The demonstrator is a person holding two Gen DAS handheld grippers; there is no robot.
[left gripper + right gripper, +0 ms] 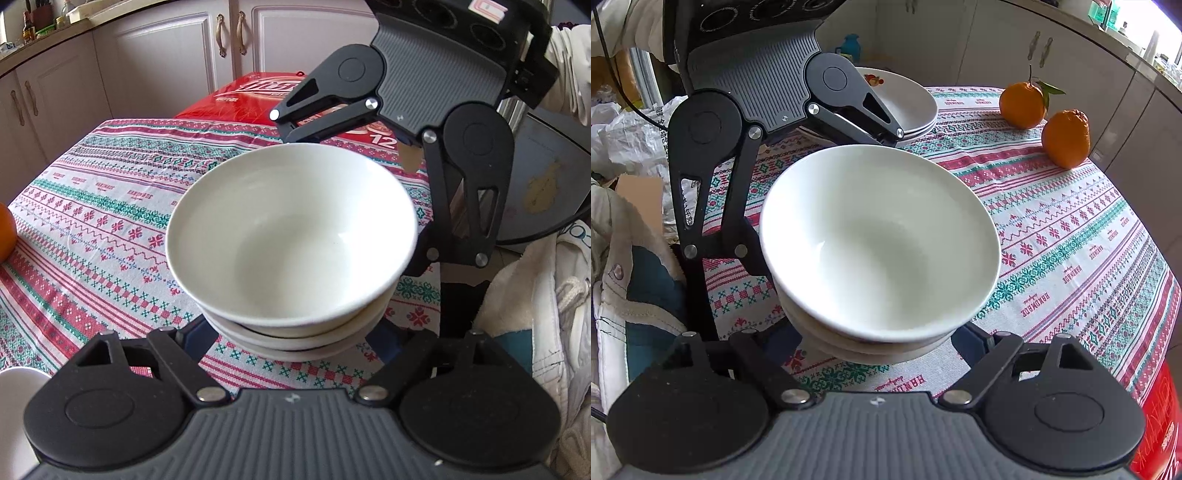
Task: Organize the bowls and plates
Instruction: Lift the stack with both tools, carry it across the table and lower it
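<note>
From your left wrist view, the stack of bowls (291, 251) sits on the desk (92, 221) with its patterned cloth, three white bowls nested by the look of it. Your left gripper (291, 343) straddles the base of the stack, its blue fingers (201, 339) tucked in at either side of the lowest bowl. The fingers are drawn in close to the stack, but the contact is hidden under the rim, so you cannot tell here whether they are clamping it or just beside it. Across the stack, your right gripper (354, 199) reaches in from the far side. A red box (251, 99) lies beyond the desk edge.

From your right wrist view, the same stack (879, 243) fills the middle, with your right gripper (879, 347) around its base in the same way, fingers (971, 343) near the lowest bowl; again the touch point is hidden, so grip is unclear. Behind the left gripper (816, 206) a pile of plates (908, 107) already stands at the far edge, and two oranges (1045, 122) lie well apart to the right.

Judging by this, bowls and plates are each gathered; what is likely left is setting the bowl stack in its final place
</note>
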